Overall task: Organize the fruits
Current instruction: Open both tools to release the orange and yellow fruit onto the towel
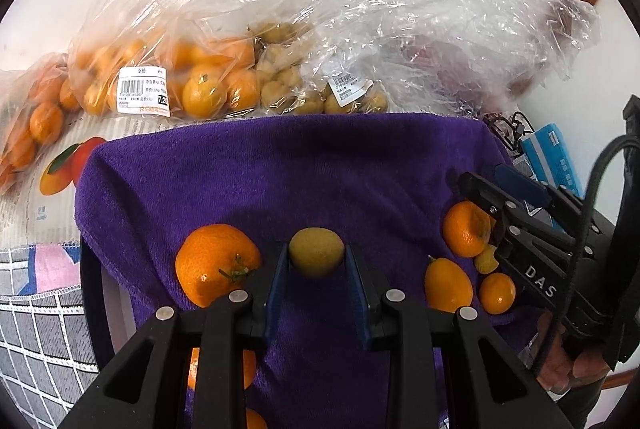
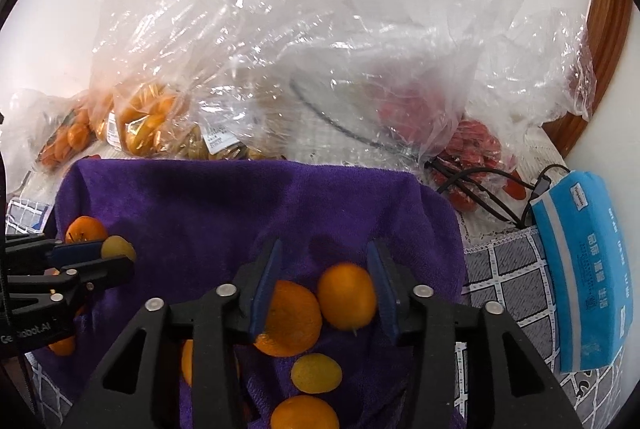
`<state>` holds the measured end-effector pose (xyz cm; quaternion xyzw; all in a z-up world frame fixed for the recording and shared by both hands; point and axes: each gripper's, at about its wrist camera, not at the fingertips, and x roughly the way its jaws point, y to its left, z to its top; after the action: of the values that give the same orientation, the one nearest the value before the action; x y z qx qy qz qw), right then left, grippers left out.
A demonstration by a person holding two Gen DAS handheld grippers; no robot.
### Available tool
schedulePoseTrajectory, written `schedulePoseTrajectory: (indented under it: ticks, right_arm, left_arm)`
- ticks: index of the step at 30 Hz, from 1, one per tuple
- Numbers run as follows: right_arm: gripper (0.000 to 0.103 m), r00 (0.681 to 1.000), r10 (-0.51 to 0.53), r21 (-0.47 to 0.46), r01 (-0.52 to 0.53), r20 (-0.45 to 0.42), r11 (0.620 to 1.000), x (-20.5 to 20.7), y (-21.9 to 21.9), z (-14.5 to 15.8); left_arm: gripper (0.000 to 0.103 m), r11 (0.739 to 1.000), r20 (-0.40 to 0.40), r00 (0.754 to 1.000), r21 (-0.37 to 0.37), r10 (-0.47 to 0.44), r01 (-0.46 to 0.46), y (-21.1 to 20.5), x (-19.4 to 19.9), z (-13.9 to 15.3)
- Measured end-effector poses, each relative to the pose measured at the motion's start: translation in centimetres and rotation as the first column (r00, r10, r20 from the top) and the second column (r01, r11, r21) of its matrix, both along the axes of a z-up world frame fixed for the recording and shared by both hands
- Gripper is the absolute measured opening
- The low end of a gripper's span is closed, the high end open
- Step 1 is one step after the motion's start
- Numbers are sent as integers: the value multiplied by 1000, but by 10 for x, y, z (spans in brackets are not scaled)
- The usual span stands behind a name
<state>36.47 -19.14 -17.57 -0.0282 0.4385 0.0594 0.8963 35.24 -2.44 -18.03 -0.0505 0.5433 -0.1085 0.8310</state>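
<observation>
- Fruits lie loose on a purple towel (image 1: 280, 169), with bagged ones behind it; the order below runs from the left edge across.
- A clear bag of small oranges (image 1: 160, 77) with a barcode label sits at the far left, behind the towel's back edge.
- Beside it, a bag of small tan-brown fruit (image 1: 288, 81) rests against crumpled clear plastic.
- A large mandarin (image 1: 216, 265) with a green stem lies on the towel, just left of the left gripper's fingers.
- The left gripper (image 1: 316, 265) is clenched on a yellow-green kumquat (image 1: 316, 251), which sits between its blue pads, touching both.
- To the right, an oval orange kumquat (image 1: 448, 285) and a small round orange one (image 1: 497, 293) lie close together on the towel.
- The right gripper (image 2: 324, 289) is spread wide above the towel, holding nothing; two orange fruits (image 2: 348, 295) show between its fingers and lie below them.
- A pale yellow kumquat (image 2: 316, 373) lies nearer the camera, under the right gripper.
- A bag of red fruit (image 2: 472, 149) sits past the towel's right corner.
- A blue tissue pack (image 2: 588, 281) lies at the far right on a checked cloth (image 2: 504, 277).
</observation>
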Motion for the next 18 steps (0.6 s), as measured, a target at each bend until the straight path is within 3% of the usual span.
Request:
schedulePoseTrajectory:
  ticks: [10,18]
  right_arm:
    - [57,1000,-6,13,5,17,1000,-17,1,17]
    - [66,999,-7,14,7,46,1000,-45,4,44]
  left_arm:
    - [39,1000,-4,1000,-3,26,-26,15,-12,13]
    - [47,999,53,998,10,38,-39,21,-42,44]
